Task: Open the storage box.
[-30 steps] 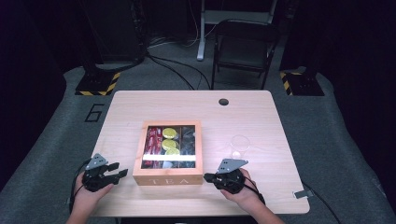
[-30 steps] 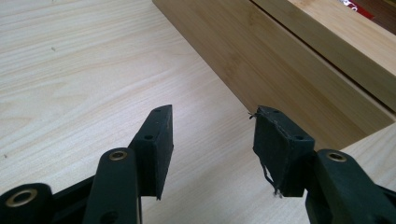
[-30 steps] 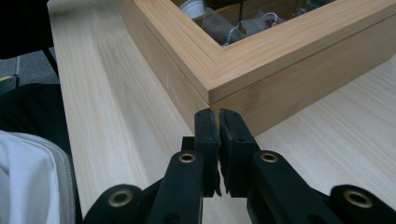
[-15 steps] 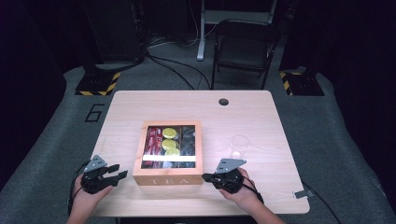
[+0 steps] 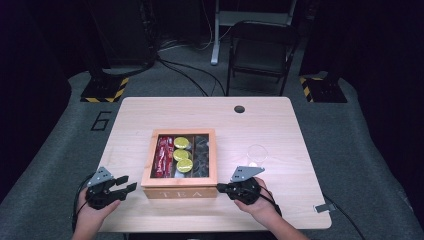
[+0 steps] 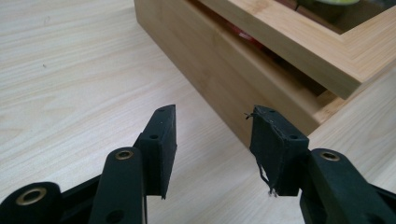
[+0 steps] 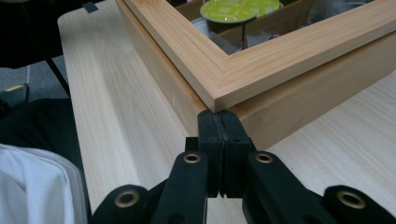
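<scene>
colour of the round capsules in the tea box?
Yellow-green lids on the capsules in the tea box; clearest in the high view.

We see a light wooden table [image 5: 280, 125] on grey floor [image 5: 360, 130], a dark folding chair [image 5: 260, 50] behind, darkness beyond.

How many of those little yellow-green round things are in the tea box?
3 show through the lid of the tea box, lined up in its middle compartment: one at the far end, one in the middle, one nearest the person. More could lie hidden underneath.
</scene>
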Demonstrator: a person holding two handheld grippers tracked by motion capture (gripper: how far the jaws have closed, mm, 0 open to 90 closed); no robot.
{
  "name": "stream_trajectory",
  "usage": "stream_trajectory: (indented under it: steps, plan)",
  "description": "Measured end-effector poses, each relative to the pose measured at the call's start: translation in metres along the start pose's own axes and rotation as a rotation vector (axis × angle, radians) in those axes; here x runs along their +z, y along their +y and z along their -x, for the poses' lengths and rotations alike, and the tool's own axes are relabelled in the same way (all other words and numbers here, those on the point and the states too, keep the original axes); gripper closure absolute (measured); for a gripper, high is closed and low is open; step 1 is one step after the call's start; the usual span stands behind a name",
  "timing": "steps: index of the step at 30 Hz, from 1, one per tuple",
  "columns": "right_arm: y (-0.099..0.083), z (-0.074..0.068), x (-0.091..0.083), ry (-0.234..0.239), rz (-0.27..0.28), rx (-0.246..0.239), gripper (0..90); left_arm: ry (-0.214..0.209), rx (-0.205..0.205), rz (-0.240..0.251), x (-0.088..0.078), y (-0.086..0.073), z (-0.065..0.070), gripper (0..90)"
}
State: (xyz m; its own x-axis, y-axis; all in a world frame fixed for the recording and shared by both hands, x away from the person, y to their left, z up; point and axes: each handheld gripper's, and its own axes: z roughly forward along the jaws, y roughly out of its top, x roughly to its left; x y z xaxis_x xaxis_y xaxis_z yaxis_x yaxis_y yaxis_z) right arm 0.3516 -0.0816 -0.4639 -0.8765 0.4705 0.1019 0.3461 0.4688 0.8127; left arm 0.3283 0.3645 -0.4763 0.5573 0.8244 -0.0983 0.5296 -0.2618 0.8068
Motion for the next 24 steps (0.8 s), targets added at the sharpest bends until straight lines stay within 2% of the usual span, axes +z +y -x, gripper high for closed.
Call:
stream_trajectory:
  steps: [6, 10, 12, 20, 24]
  plan:
    - [0.017, 0.000, -0.007, 0.001, 0.038, 0.033, 88.2, -0.010, -0.003, 0.053, -0.010, 0.007, 0.005, 50.7]
    - [0.025, 0.001, -0.011, -0.002, 0.061, 0.040, 88.0, -0.033, 0.010, 0.085, -0.015, 0.013, 0.012, 50.0]
    - [0.027, 0.002, -0.012, 0.002, 0.067, 0.037, 87.9, -0.030, 0.012, 0.102, -0.013, 0.016, 0.017, 49.5]
    - [0.035, 0.002, -0.016, -0.001, 0.072, 0.047, 88.1, -0.027, 0.085, 0.076, -0.005, 0.032, 0.034, 45.4]
    - [0.039, 0.003, -0.018, -0.007, 0.077, 0.046, 88.1, -0.012, 0.093, 0.081, -0.001, 0.045, 0.040, 44.9]
